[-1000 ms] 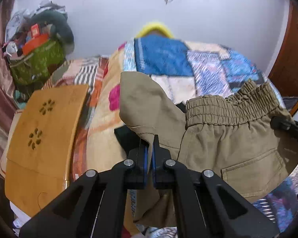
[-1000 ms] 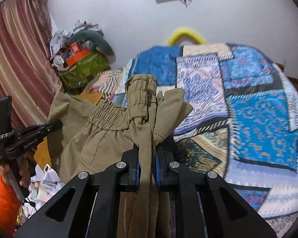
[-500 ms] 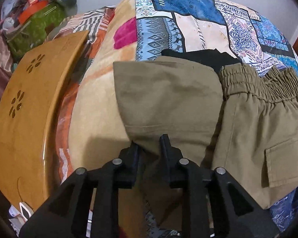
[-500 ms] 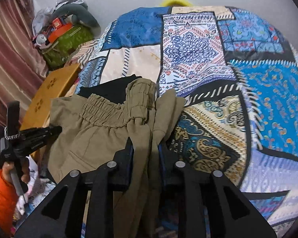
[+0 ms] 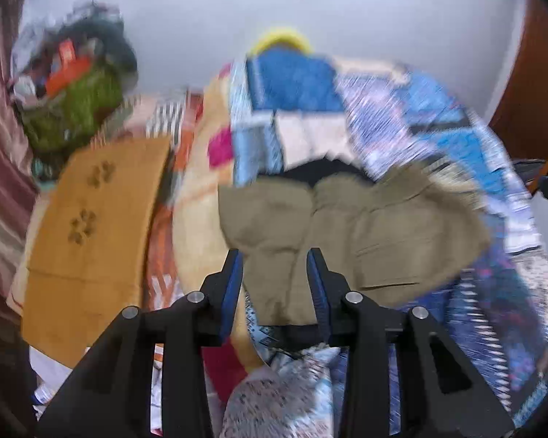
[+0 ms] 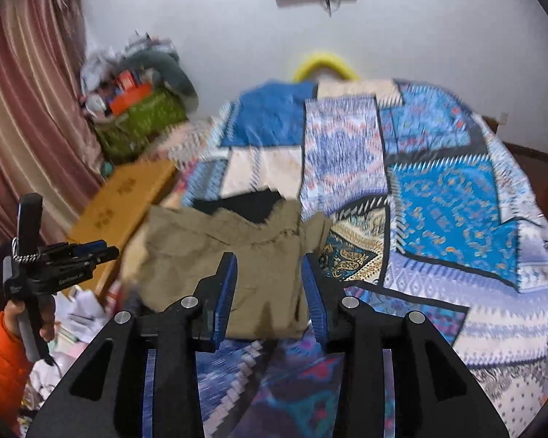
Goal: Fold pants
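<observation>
The khaki pants (image 5: pixel 350 230) lie folded on the patchwork bedspread (image 5: pixel 438 138), on top of a black garment (image 5: pixel 321 171). My left gripper (image 5: pixel 276 261) is open and empty, its jaws spread just in front of the pants' near edge. The pants also show in the right wrist view (image 6: pixel 237 255). My right gripper (image 6: pixel 268 264) is open and empty, jaws spread above the pants' near edge. The left gripper (image 6: pixel 102 250) shows at the left of the right wrist view, held by a hand in an orange sleeve. Both views are motion-blurred.
A wooden board (image 5: pixel 91 233) lies at the bed's left edge. A pile of bags and clothes (image 6: pixel 142 109) stands against the wall by the pink curtain (image 6: pixel 22 109). Papers (image 6: pixel 76 314) litter the floor at the left. A yellow hoop (image 6: pixel 325 62) rises behind the bed.
Both grippers have opened and let go of the pants, which dropped onto the bed. Both grippers have pulled back and tilted up.
</observation>
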### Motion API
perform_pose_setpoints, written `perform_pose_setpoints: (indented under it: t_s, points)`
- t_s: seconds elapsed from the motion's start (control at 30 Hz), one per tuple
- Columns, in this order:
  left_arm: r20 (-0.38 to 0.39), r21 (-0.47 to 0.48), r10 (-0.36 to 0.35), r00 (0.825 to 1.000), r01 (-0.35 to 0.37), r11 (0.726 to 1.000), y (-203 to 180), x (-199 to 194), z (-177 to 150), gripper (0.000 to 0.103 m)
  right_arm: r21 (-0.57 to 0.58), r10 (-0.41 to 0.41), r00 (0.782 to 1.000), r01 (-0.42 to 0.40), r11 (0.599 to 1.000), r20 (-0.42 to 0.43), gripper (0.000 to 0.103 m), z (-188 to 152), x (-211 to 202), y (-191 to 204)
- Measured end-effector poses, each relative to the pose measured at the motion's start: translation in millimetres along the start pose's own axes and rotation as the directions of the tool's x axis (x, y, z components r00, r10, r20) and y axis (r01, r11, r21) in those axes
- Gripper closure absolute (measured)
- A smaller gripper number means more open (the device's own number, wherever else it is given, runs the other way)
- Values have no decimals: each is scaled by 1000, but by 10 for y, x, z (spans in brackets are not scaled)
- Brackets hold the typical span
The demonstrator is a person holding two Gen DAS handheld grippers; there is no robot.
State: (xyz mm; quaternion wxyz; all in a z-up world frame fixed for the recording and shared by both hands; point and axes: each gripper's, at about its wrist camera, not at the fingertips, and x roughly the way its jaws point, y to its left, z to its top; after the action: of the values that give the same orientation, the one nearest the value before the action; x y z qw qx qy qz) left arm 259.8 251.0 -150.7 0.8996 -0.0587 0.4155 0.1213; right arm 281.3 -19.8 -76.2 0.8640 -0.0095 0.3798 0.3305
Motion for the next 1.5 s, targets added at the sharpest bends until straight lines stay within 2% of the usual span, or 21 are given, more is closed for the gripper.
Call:
perform_pose_setpoints:
  t_s: [0.07, 0.13, 0.27, 0.43, 0.57, 0.7, 0.73, 0.8, 0.83, 0.87, 0.9, 1.0, 1.23, 1.5]
  points:
    - [86, 19, -26, 996, 25, 1000, -104, -477, 15, 64, -15, 6, 998, -5, 1000, 61, 70, 10, -313, 110]
    - [143, 33, -69, 987, 65, 997, -178, -842, 19, 56, -30, 23, 992, -19, 999, 124, 70, 12, -614, 214]
    - [279, 61, -119, 953, 106, 992, -347, -1623, -51, 56, -53, 85, 966, -74, 996, 243, 70, -29, -1226, 462]
    - [453, 92, -132, 882, 102, 991, -541, -2461, -319, 55, -156, 89, 921, -31, 987, 380, 70, -219, -1844, 853]
    - [544, 99, -111, 832, 68, 993, -657, -2882, -579, 51, -181, 83, 887, 0, 984, 454, 70, -461, -2133, 1085]
    - [603, 84, -94, 793, 54, 995, -702, -3114, -764, 26, -182, 69, 867, 25, 983, 494, 70, -642, -2234, 1233]
    - [608, 75, -94, 788, 61, 995, -698, -3147, -796, 22, -175, 63, 865, 29, 984, 498, 67, -660, -2237, 1250]
    - [613, 60, -91, 785, 68, 996, -680, -3173, -844, 17, -152, 48, 857, 36, 988, 513, 48, -701, -2278, 1263]
    - [615, 55, -87, 784, 67, 996, -670, -3181, -862, 11, -140, 36, 851, 45, 989, 525, 32, -718, -2294, 1272]
    - [620, 49, -81, 781, 64, 997, -659, -3185, -879, 8, -130, 22, 841, 58, 990, 540, 22, -732, -2322, 1268]
    - [628, 42, -71, 775, 57, 997, -654, -3196, -904, 3, -123, 7, 834, 72, 990, 552, 18, -741, -2344, 1274]
    - [634, 39, -67, 771, 54, 998, -646, -3203, -957, 1, -111, -23, 827, 104, 988, 561, 1, -730, -2385, 1286]
    - [633, 33, -71, 771, 65, 997, -631, -3213, -1007, 0, -97, -30, 820, 104, 990, 572, 0, -699, -2414, 1301]
    - [631, 30, -76, 772, 73, 997, -598, -3188, -1021, 0, -110, -34, 824, 116, 987, 566, 0, -858, -2412, 1362]
